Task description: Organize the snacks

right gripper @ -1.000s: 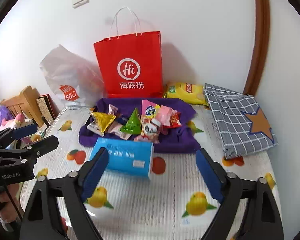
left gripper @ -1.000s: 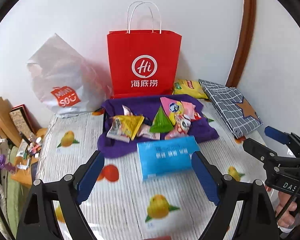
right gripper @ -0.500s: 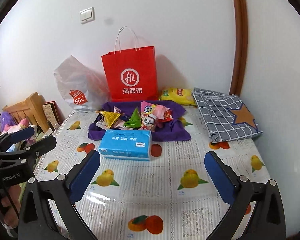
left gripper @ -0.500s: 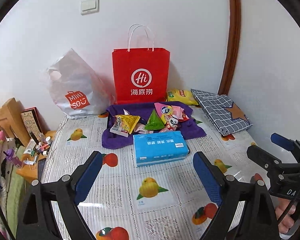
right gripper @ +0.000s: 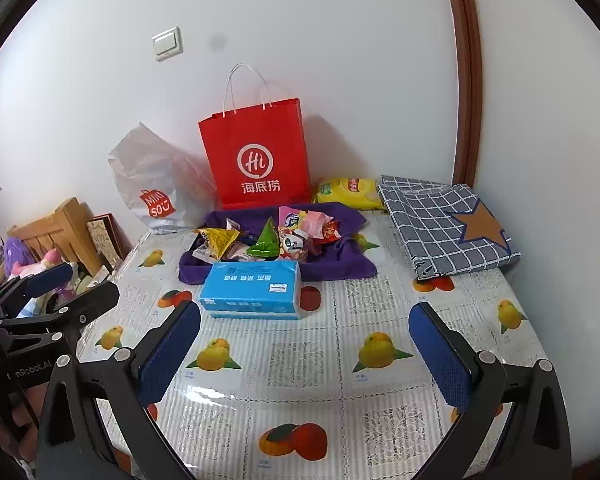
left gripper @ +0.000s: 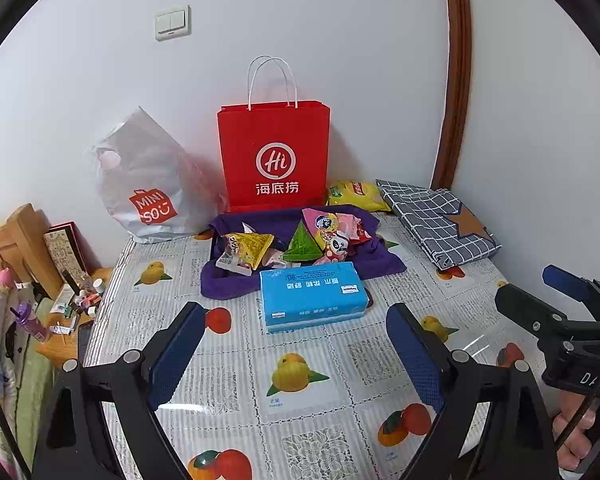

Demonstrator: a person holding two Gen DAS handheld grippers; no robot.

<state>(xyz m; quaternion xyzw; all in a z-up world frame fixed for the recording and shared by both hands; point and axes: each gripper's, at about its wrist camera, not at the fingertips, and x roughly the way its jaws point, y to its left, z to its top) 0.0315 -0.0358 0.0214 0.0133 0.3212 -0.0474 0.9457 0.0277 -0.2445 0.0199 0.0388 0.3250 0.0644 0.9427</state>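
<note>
**Snacks heaped on the purple cloth, both grippers held back and spread**

The table with the glossy fruit-print cover [left gripper: 300, 380] carries everything. At its far edge, against the wall, stand the tall red paper carrier bag with white handles [left gripper: 274, 156] and, to its left, the crumpled grey plastic shopping bag [left gripper: 148, 188]; the folded grey checked cloth with a brown star [left gripper: 440, 220] lies on the right. In front of the red bag sits the rumpled purple fabric tray [left gripper: 228, 284], holding the loose pile of small snack packets [left gripper: 300, 236]: a yellow triangular pouch, a green triangular pouch and pink and red wrappers, overlapping one another. A yellow crisp bag [left gripper: 354, 194] lies apart, behind the purple cloth. The blue rectangular tissue pack [left gripper: 312, 294] lies just in front of the pile.

The left gripper [left gripper: 296, 356] and the right gripper [right gripper: 304, 354] both hover over the near table, jaws wide apart, holding nothing.

This scene fits snacks gathered on the cloth already, or a heap awaiting sorting. If a packet is to be lifted, my judgement is to reach over the tissue pack, take one topmost pouch by a flat crimped edge, and close gently so neighbours do not drag along.
</note>
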